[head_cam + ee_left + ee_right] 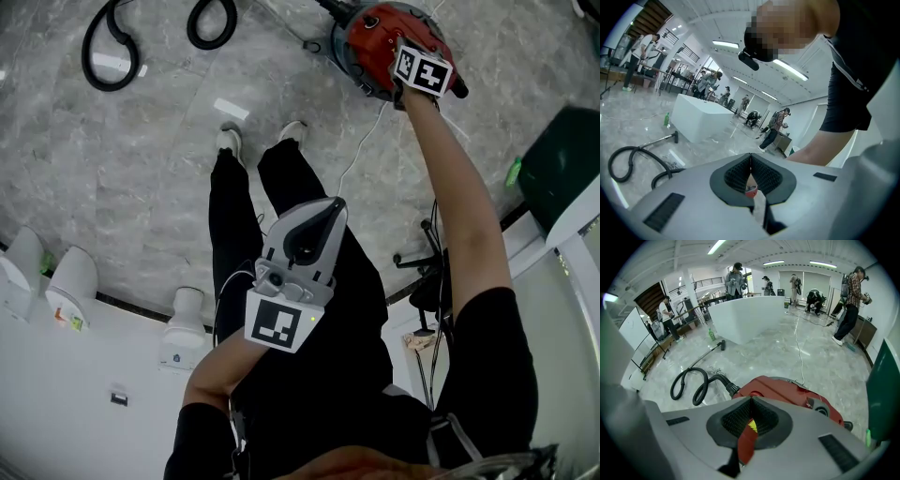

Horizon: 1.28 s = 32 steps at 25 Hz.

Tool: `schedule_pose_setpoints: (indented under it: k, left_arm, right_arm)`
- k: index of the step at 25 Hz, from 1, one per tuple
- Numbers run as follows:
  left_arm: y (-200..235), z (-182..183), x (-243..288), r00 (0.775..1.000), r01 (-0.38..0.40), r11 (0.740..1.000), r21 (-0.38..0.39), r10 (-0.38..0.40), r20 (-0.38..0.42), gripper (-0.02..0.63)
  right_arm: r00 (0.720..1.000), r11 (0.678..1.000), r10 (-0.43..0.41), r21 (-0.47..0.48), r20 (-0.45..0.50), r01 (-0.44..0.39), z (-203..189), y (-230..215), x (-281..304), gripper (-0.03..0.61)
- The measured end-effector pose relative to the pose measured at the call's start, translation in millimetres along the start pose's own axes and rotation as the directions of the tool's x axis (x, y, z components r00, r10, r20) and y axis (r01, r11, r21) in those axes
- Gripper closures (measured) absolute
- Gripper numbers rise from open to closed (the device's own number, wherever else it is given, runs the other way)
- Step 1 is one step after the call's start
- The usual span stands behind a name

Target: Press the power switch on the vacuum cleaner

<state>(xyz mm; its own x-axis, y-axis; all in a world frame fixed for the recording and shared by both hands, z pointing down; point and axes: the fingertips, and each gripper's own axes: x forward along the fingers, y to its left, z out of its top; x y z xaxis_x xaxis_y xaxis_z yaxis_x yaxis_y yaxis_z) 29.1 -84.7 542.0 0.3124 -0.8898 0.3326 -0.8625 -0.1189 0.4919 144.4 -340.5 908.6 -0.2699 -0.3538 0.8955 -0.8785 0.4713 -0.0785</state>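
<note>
The red vacuum cleaner [373, 39] lies on the marble floor at the top of the head view. My right gripper [412, 64] reaches down onto its top, and its marker cube hides the fingertips there. In the right gripper view the jaws [751, 399] are shut with nothing held, just above the red body [787, 391]. A round grey switch [817, 405] sits on the body, to the right of the jaws. My left gripper [330, 211] is held back near the person's legs. It [751, 155] is shut and holds nothing.
The black hose [111, 49] coils on the floor to the left, also in the right gripper view [693, 383]. A white cable [361, 150] trails from the vacuum. A dark green bin [562, 159] stands at right. A white counter [745, 317] and several people stand farther off.
</note>
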Motion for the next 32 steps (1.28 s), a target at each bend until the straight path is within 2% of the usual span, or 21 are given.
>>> schedule_pose_setpoints:
  k: [6,10,14,17,22,28,32]
  left_arm:
    - [-8.4,2.8,2.1,0.999,0.029,0.999,-0.017,-0.028,0.024,0.594]
    - [-8.6,3.2,4.5,0.999,0.037,0.999,-0.02,-0.036,0.023,0.594]
    - [-6.2,2.9,3.9,0.999,0.032,0.999,-0.033,-0.031,0.02,0.594]
    - [-2.4,3.6,5.0,0.999,0.034,0.999,-0.033,-0.033,0.02,0.594]
    - [2.2,5.3,5.3,0.999,0.026,0.999,-0.04,-0.025,0.02,0.594]
    - [1.5,6.7,7.1,0.999,0.032,0.998,-0.054,-0.031,0.024,0.594]
    - [-1.9,6.5,7.2,0.999,0.045,0.997,-0.068,-0.043,0.025,0.594]
  right_arm:
    - [0.999,0.999,-0.035,-0.041,-0.04,0.034,-0.5,1.2,8.1,0.56]
    - [0.996,0.999,-0.036,-0.031,-0.076,0.034,3.0,0.2,15.4,0.56]
    - [0.993,1.0,0.01,-0.025,-0.116,-0.013,-0.1,9.4,22.2,0.56]
    - [0.994,1.0,0.015,0.01,-0.112,-0.014,-0.2,9.8,23.1,0.56]
    - [0.995,0.991,-0.031,0.127,-0.09,0.043,1.4,-3.5,19.9,0.56]
    - [0.994,0.984,-0.03,0.173,-0.107,0.048,0.6,-6.5,22.6,0.56]
    - [0.993,0.961,0.005,0.277,-0.114,0.027,1.8,-10.1,25.8,0.56]
